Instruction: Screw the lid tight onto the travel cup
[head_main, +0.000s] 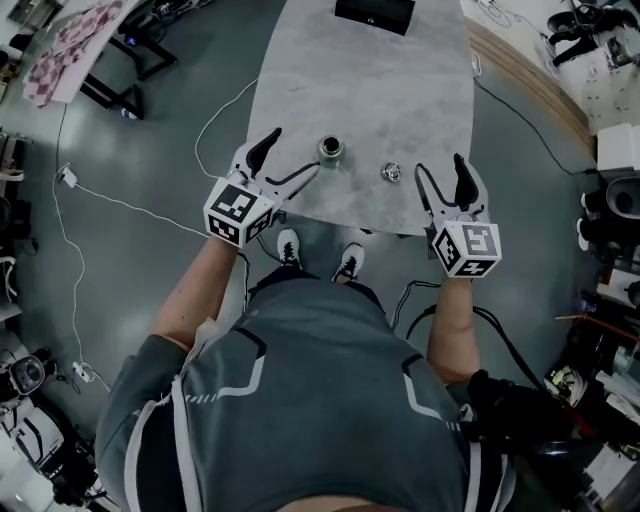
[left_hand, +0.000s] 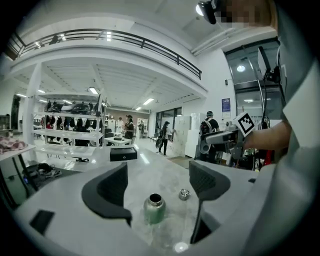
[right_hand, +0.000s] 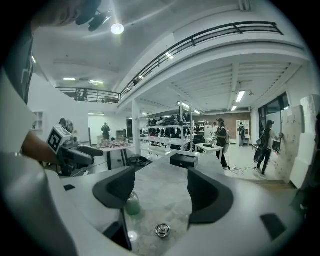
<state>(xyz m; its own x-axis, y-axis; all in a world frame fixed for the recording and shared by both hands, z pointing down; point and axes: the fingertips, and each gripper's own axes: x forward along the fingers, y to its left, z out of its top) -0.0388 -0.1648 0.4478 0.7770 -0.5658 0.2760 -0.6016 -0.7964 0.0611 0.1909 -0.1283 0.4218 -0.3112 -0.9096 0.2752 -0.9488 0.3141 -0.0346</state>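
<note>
**Start of lid fitting, head and gripper views.** The travel cup (head_main: 331, 150) is shown upright and uncapped near the front edge of the table (head_main: 360, 90). The lid (head_main: 391, 173) lies apart from it, to its right, also near that edge. A black box (head_main: 373, 12) is seen at the far end of the table, well clear of both. The left gripper (head_main: 293, 152) is held just beside the cup with its jaws spread wide and nothing pressed between them. In the left gripper view the cup (left_hand: 154, 209) is framed within the gap, with the lid (left_hand: 185, 194) slightly beyond. The right gripper (head_main: 440, 165) is likewise spread wide and empty, just to the right of the lid, and in the right gripper view the lid (right_hand: 162, 230) is seen low between the jaws. Nothing has yet been grasped. The risks are judged as follows: the narrow cup may be tipped or pushed off the near edge if it is struck by one jaw before both close; the small, rounded lid may be squeezed out sideways by an off-centre pinch; if the lid is set on tilted, the threads may be crossed and the closure left loose; if the cup is gripped weakly, it may be turned along with the lid
</note>
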